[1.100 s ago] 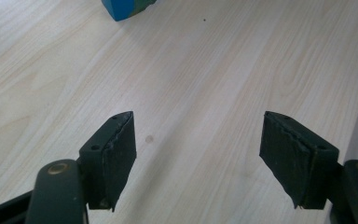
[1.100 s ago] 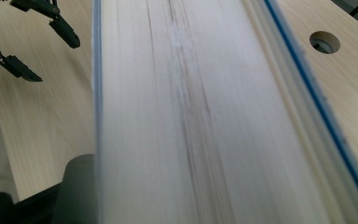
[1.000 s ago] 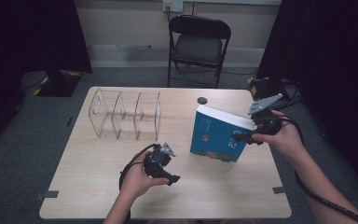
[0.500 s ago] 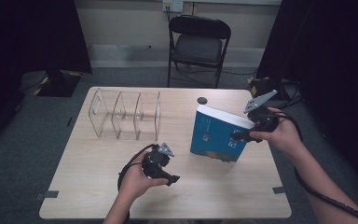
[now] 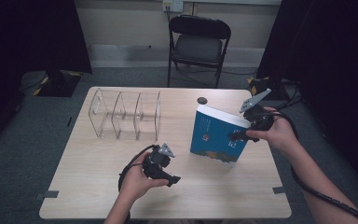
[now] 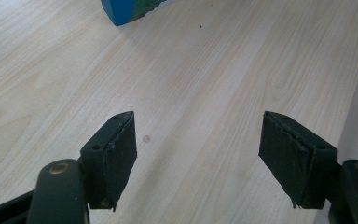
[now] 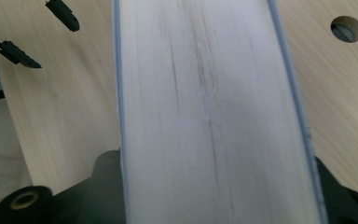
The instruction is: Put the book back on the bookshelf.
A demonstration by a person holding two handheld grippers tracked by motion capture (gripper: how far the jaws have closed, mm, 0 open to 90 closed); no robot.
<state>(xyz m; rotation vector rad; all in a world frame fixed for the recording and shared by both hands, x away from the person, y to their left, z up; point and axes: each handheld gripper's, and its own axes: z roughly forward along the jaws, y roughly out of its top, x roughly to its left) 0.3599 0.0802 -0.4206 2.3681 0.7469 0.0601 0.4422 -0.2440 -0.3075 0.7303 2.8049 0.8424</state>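
My right tongs point(image 5: 238, 136) have just been closing on the thick blue paperback book point(image 5: 216, 135), and now they squeeze it. In the right gripper view the white page edge of the book point(image 7: 209, 116) runs straight up between my two black jaws, and each jaw sits tight against a cover. So the book is right in my right tongs, not off to any side of them.

The book stands up on its bottom edge on the pale wooden table point(image 5: 214, 191). Its long side points up and leans a little. My right tongs hold it from the open page side, about halfway up.

My left tongs point(image 5: 170, 178) are open with nothing in them. They rest low over the table, well apart from the book. In the left gripper view I see bare wood between the jaws, and a blue corner of the book point(image 6: 121, 11) is far ahead of them.

The clear plastic rack with upright dividers point(image 5: 127, 115) is on the far side of my left tongs. From my right tongs it is across the table, past the book. I think the book should go into one of its slots. My right hand is the one to carry it, since it has the book. The book has to stay standing tall and thin to slide between two dividers.
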